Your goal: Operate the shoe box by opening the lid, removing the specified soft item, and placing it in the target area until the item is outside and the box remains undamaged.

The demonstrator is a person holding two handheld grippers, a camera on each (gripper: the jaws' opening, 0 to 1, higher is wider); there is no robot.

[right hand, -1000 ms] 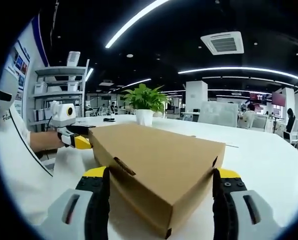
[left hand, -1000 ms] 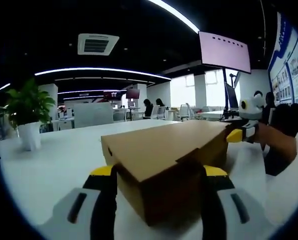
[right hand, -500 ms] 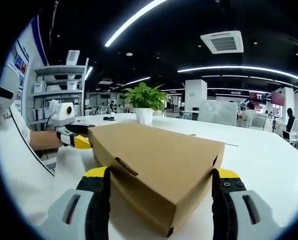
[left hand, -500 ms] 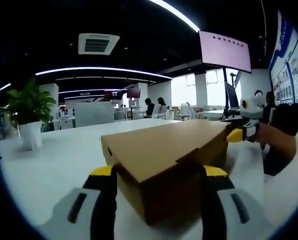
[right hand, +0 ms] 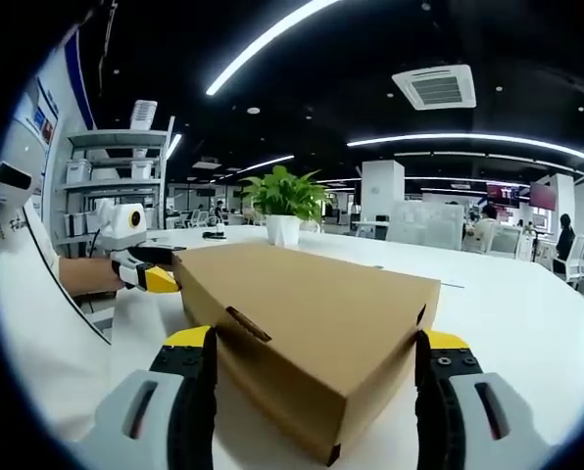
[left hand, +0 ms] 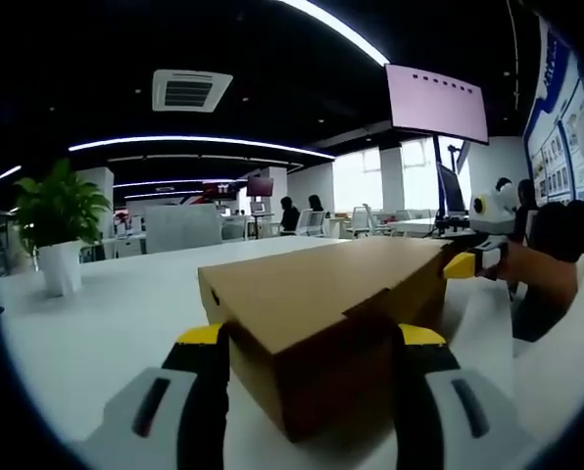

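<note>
Shoe box (left hand: pixel 321 318) lid closed (on white table (right hand: pixel 527 313)); my left gripper (left hand: pixel 312 343) and right gripper (right hand: pixel 312 348) spread wide, straddling opposite ends.

Blocked straight ahead between the spread jaws of both grippers by the closed cardboard shoe box (left hand: pixel 321 323) (right hand: pixel 312 323). Plenty of bare white desk (left hand: pixel 106 313) (right hand: pixel 527 313) lay open beyond the box toward the far edge. Stood well apart near a far corner: a potted plant (left hand: pixel 55 230) (right hand: pixel 284 204). Crowded the near side: the person's white sleeve (right hand: pixel 37 323).
</note>
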